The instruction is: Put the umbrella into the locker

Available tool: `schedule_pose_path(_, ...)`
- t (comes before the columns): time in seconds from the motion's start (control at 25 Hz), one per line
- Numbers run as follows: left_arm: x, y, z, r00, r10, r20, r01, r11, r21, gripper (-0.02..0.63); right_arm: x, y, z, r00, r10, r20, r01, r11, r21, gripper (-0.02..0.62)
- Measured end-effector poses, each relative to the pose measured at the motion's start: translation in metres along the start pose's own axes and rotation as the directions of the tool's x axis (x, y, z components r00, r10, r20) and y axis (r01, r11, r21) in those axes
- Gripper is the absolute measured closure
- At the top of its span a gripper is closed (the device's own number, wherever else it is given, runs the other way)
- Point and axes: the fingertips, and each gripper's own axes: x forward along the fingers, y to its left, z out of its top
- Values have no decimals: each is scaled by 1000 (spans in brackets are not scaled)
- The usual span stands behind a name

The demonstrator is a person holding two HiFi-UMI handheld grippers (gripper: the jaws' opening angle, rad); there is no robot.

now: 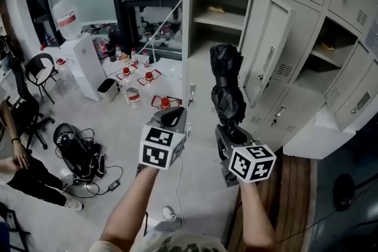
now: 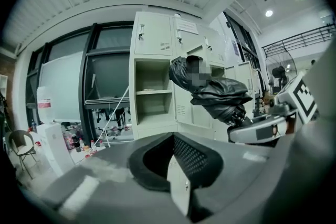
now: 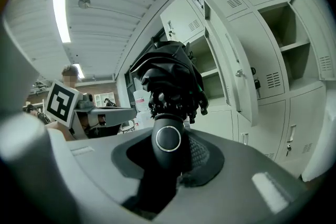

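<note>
**Right tool's grip on the handle is the weak point**

Right tool (image 1: 231,130), low and right of centre, is clenched on the handle of the folded black umbrella (image 1: 227,82). The umbrella stands up from it in mid-air, in front of the open locker (image 1: 190,38) and not yet inside. Left tool (image 1: 174,117), just beside it, has its jaws a little apart with nothing between them. Held only at its bottom end, the umbrella may tip or twist in the pads if swung quickly. Its loose folds could catch on the edge of the half-open door (image 1: 269,56) at the right of the opening. Farther in, the shelf (image 1: 220,19) high in the compartment may block the tip if the umbrella goes in upright.
</note>
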Motion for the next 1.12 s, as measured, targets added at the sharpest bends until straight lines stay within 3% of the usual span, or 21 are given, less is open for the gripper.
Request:
schedule_pose_path(0.48, 50, 72, 3, 992, -126, 6, 126, 992, 2, 601, 80, 3, 8, 993, -116, -21, 116, 993, 30, 491)
schedule_pose_path(1.12, 74, 113, -1, 989, -150, 13, 149, 989, 20, 601, 133, -2, 0, 989, -138, -49, 141, 988, 69, 491)
